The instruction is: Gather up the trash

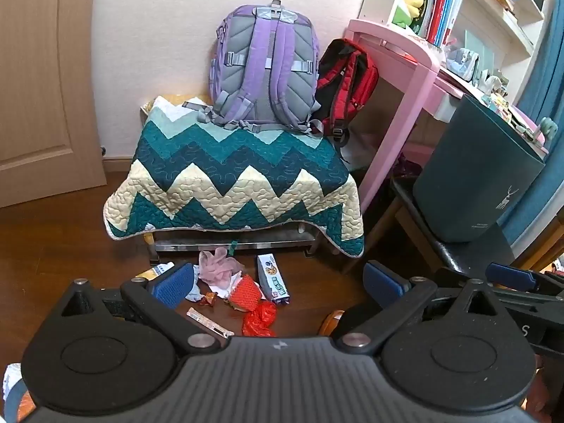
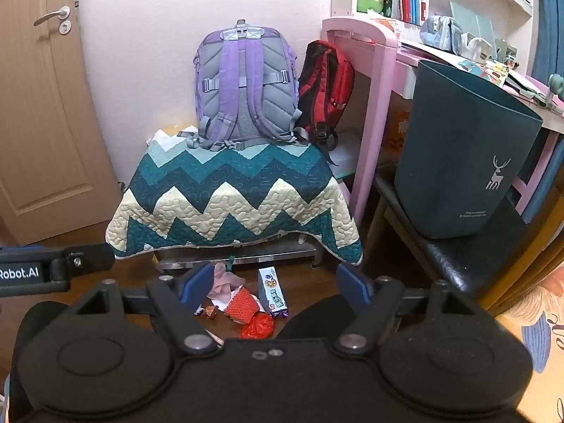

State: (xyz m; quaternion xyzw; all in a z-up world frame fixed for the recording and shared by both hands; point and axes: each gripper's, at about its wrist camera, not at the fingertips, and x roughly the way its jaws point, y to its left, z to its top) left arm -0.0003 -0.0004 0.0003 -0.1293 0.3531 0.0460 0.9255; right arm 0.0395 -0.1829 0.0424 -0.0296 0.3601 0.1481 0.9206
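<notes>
A heap of trash lies on the wooden floor in front of a quilt-covered bench: a pink crumpled cloth [image 1: 218, 266], a red mesh wrapper [image 1: 245, 292], a red plastic bag [image 1: 260, 319], a white-and-blue snack box [image 1: 273, 278] and a thin white stick pack [image 1: 208, 322]. My left gripper [image 1: 278, 283] hangs open above the heap, nothing between its blue pads. The right gripper [image 2: 275, 287] is open too, over the same mesh wrapper [image 2: 241, 305], red bag [image 2: 257, 326] and snack box [image 2: 272, 292]. A dark teal bin [image 2: 465, 151] with a deer print stands on a black chair seat at the right.
The zigzag quilt [image 1: 232, 179] drapes a low bench with a purple backpack [image 1: 264, 67] and a red backpack [image 1: 343, 84] on it. A pink desk [image 1: 398, 60] with shelves stands to the right, a door [image 1: 42, 81] to the left. A patterned rug [image 2: 543, 320] lies at lower right.
</notes>
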